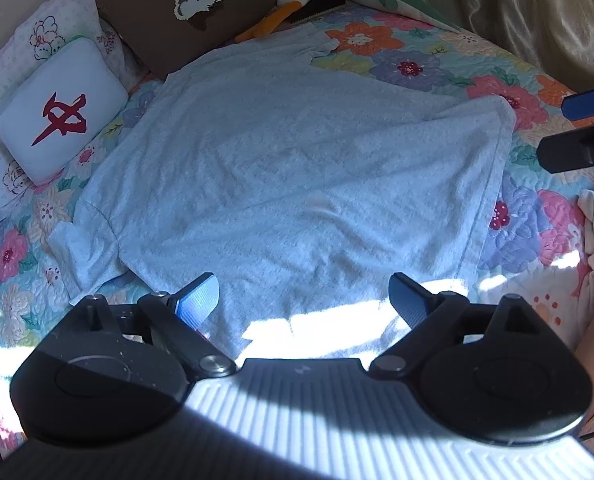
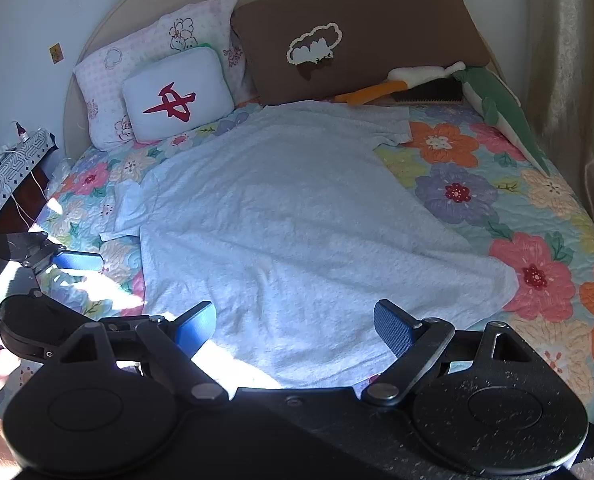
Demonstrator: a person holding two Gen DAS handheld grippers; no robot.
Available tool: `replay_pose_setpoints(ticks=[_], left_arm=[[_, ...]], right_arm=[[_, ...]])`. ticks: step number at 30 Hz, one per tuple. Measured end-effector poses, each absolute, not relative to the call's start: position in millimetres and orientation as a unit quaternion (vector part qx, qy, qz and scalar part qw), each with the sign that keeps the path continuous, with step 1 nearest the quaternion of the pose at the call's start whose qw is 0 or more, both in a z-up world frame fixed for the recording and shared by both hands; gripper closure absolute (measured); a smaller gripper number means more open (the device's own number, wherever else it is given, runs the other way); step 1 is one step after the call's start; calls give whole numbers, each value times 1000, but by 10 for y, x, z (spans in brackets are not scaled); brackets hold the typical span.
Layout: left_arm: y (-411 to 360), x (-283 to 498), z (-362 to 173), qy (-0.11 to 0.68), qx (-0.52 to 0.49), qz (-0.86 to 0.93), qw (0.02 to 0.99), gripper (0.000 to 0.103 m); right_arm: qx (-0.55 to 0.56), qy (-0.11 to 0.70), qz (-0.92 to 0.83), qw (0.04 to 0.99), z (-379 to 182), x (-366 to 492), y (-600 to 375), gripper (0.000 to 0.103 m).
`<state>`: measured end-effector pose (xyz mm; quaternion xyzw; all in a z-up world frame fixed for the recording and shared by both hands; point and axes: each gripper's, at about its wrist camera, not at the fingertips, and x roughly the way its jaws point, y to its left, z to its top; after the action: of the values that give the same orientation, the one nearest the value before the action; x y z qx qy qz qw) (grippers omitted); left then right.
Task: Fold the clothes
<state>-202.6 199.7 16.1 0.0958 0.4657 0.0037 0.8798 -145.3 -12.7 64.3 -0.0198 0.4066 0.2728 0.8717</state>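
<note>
A pale blue, soft knit T-shirt [image 1: 297,168] lies spread flat in the middle of the flower-patterned quilted bedspread [image 1: 409,68], one short sleeve [image 1: 81,248] sticking out to its side. It looks unfolded, so by my judgement the folding has barely begun and every fold is still to make. The left gripper [image 1: 303,300] hovers over the shirt's near hem, fingers released and empty. The right gripper [image 2: 295,330] hangs above that same hem, also released, grasping nothing. Beyond the shirt, a white cushion [image 2: 179,92] bears a red brush-stroke character; I cannot read it. The brown pillow [image 2: 357,32] beside it shows a picture only, no lettering.
</note>
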Motion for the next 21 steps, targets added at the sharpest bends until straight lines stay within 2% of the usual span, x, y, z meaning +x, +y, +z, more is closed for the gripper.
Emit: replay_pose_setpoints(ticks=[21], left_arm=[[2030, -2001, 161, 465, 86, 8, 881, 10]], right_arm=[[-15, 412, 278, 868, 586, -1431, -121, 14]])
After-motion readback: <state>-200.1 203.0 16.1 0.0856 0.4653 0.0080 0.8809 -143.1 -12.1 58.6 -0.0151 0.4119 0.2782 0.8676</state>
